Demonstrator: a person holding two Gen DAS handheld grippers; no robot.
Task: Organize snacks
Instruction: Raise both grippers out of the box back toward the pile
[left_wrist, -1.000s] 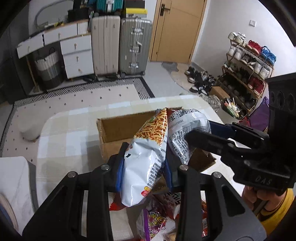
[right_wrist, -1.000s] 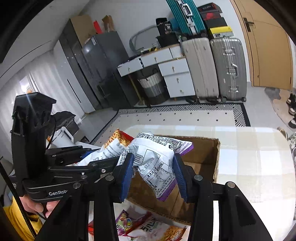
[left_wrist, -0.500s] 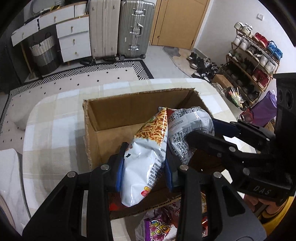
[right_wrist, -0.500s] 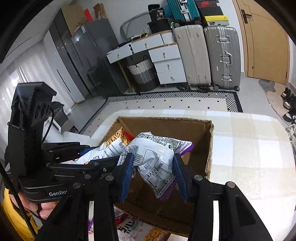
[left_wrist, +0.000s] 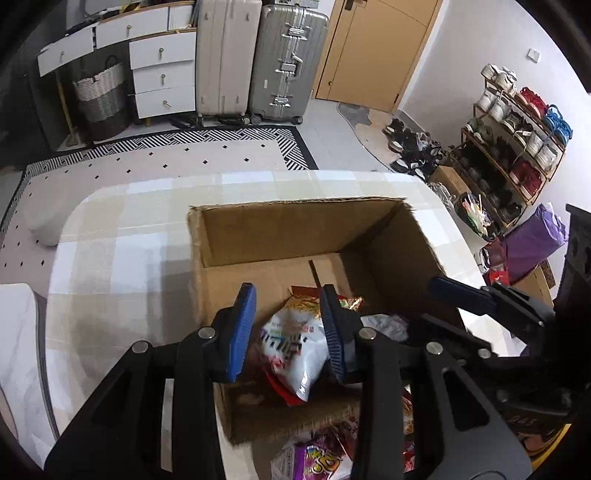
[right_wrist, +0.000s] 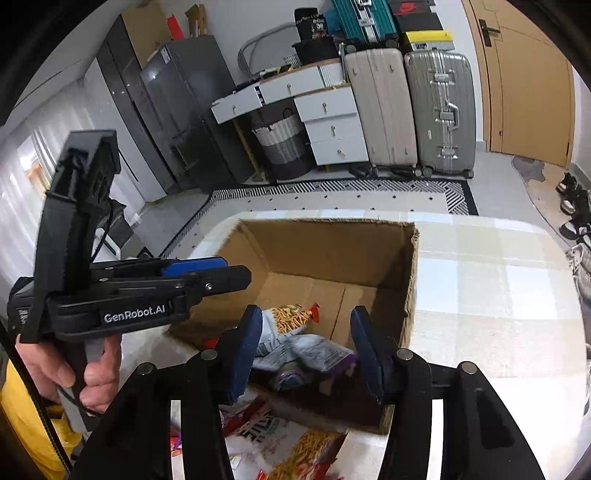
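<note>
An open cardboard box (left_wrist: 295, 232) stands on the checked table; it also shows in the right wrist view (right_wrist: 332, 247). My left gripper (left_wrist: 288, 328) is open above the box's near side. A white and orange snack bag (left_wrist: 291, 339) lies loose in the box below it. My right gripper (right_wrist: 306, 347) is open above the box. A silver and purple snack bag (right_wrist: 314, 356) lies in the box below it, beside the orange bag (right_wrist: 291, 317). The right gripper (left_wrist: 461, 295) shows at the box's right wall in the left wrist view.
Several more snack bags (right_wrist: 295, 450) lie on the table in front of the box; they also show in the left wrist view (left_wrist: 317, 458). The checked tablecloth (right_wrist: 498, 295) extends right of the box. Suitcases (left_wrist: 258, 59), drawers and a shoe rack (left_wrist: 517, 140) stand beyond the table.
Both grippers moved over the box and opened. The orange bag and the silver bag dropped from the jaws into the box.
</note>
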